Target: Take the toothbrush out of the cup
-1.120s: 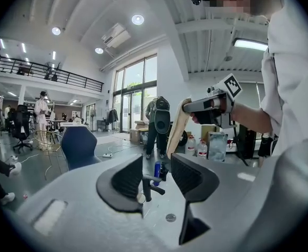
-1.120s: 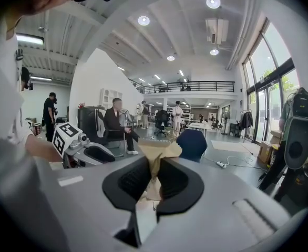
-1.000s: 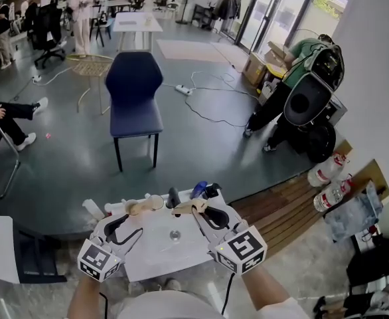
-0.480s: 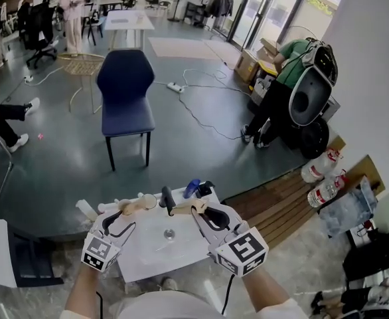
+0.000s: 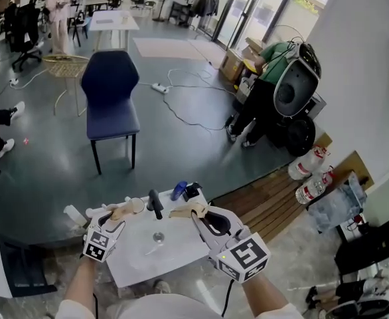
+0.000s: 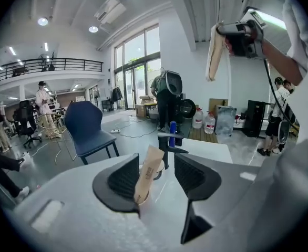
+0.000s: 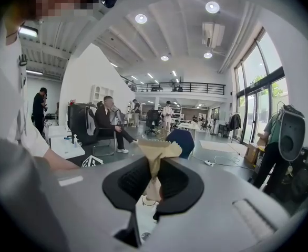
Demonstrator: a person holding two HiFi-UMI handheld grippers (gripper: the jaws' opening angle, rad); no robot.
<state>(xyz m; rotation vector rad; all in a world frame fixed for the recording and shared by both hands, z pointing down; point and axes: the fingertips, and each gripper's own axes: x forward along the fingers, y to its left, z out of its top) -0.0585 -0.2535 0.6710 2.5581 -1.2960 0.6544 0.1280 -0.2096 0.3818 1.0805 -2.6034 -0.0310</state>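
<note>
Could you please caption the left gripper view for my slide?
Open left gripper flanks a paper-wrapped toothbrush standing in its cup; the right gripper holds another wrapped packet aloft.

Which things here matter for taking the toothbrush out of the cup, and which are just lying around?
Job: cup; wrapped toothbrush standing in it; left gripper, open, near it; right gripper, shut on a second wrapped toothbrush.
Lying about: black faucet; blue bottle; blue chair; water jugs.
</note>
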